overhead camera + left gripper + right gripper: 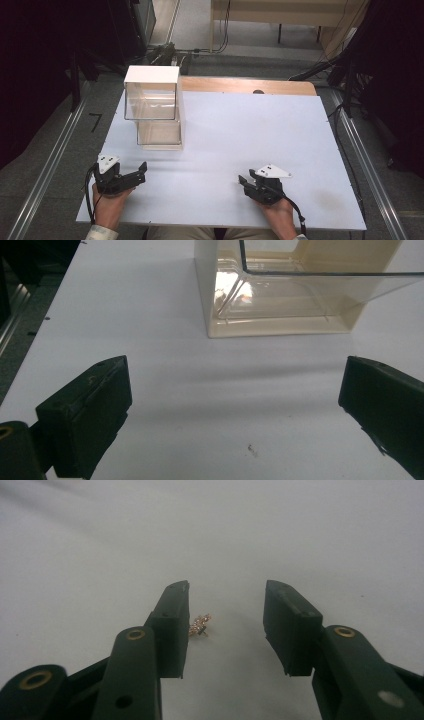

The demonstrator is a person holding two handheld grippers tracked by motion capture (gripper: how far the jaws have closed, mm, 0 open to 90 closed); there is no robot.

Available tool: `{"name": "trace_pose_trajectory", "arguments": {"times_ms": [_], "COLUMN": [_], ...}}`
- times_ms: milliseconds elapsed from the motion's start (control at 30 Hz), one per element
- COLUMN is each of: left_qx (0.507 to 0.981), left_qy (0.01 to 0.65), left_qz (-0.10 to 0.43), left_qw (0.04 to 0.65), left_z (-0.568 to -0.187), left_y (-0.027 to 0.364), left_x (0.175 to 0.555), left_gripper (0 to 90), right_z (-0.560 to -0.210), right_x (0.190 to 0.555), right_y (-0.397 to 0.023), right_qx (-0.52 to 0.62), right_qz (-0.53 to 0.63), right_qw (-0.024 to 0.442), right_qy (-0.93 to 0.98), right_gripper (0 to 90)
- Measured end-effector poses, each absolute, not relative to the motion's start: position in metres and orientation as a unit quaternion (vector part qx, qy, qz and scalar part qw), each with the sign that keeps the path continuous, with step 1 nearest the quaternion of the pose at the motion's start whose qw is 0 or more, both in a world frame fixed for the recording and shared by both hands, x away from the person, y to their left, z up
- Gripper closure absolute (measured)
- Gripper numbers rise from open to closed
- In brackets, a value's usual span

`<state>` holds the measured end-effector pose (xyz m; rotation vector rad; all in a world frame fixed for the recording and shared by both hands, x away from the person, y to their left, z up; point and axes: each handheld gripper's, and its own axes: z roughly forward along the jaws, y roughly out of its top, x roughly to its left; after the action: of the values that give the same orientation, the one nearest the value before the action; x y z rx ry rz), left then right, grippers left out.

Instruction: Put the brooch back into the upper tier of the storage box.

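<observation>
A small two-tier drawer box (153,107) with a white top and clear drawers stands at the table's far left; its cream base and clear lower drawer (280,300) fill the top of the left gripper view. My left gripper (141,172) rests near the front left edge, jaws wide open, empty, pointing toward the box. My right gripper (244,181) lies at the front right, jaws partly open. On the white surface between its jaws, close to the left one, lies a tiny rose-gold sparkly trinket (200,625), untouched.
The white table top (240,135) has a wooden strip (247,85) along its far edge. Metal rails and cables run on the floor at both sides. A tiny dark speck (252,450) lies on the table between the left jaws.
</observation>
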<state>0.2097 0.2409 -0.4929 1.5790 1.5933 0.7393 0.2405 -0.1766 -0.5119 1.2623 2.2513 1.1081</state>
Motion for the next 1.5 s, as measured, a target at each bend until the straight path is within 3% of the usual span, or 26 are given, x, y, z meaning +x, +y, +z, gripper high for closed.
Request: {"name": "trace_pose_trajectory", "arguments": {"times_ms": [833,1133,1500], "left_qx": [0.619,0.622,0.622], "left_qy": [0.623,0.622,0.623], "left_qz": [0.289,0.288,0.288], "left_qw": [0.38,0.378,0.377], "left_z": [-0.493,-0.493,-0.493], "left_y": [0.241,0.241,0.241], "left_x": [0.21,0.21,0.21], "left_gripper": [1.6,1.6,1.7], "right_z": [-0.517,-0.516,-0.513], "right_x": [0.241,0.239,0.24], "right_y": [-0.167,-0.166,-0.168], "right_qx": [0.432,0.424,0.426], "right_qz": [0.385,0.393,0.394], "right_qw": [0.147,0.135,0.137], "right_qy": [0.802,0.805,0.803], "right_gripper": [80.8,86.7,87.3]}}
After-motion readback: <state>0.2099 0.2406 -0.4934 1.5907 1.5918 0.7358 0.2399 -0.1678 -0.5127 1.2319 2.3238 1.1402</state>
